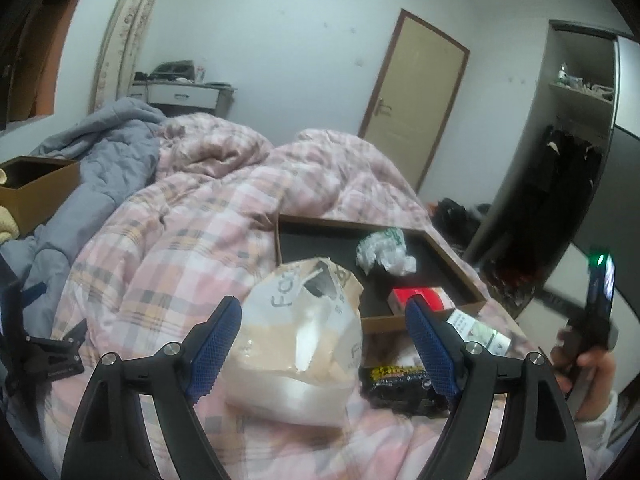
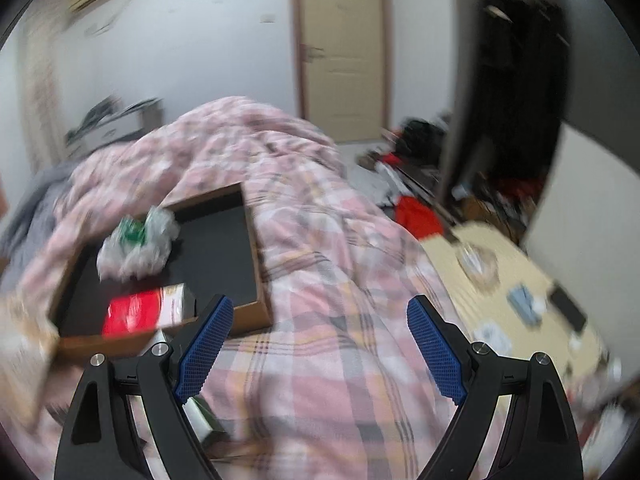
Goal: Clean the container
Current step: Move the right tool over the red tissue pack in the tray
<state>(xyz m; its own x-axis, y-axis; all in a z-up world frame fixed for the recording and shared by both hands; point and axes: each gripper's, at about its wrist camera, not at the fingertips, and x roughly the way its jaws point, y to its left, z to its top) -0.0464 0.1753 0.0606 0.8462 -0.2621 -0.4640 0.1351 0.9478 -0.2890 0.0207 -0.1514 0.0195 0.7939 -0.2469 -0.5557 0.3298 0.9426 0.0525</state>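
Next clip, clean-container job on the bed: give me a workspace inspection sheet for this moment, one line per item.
Surface: pink plaid quilt on a bed, rumpled; grey blanket to its left.
Job's things: shallow brown cardboard tray with black lining lying on the quilt; inside it a crumpled white-and-green plastic wrapper and a red-and-white carton.
Clutter: beige-and-white plastic bag, black snack packet, small white-and-green box, all outside the tray; open brown box far left.
Grippers: left tongs open, astride the bag, pads clear; right tongs open, empty, over the quilt.
Cables: nothing seen.
Surroundings: closed beige door, open wardrobe, beige side table; right view blurred.
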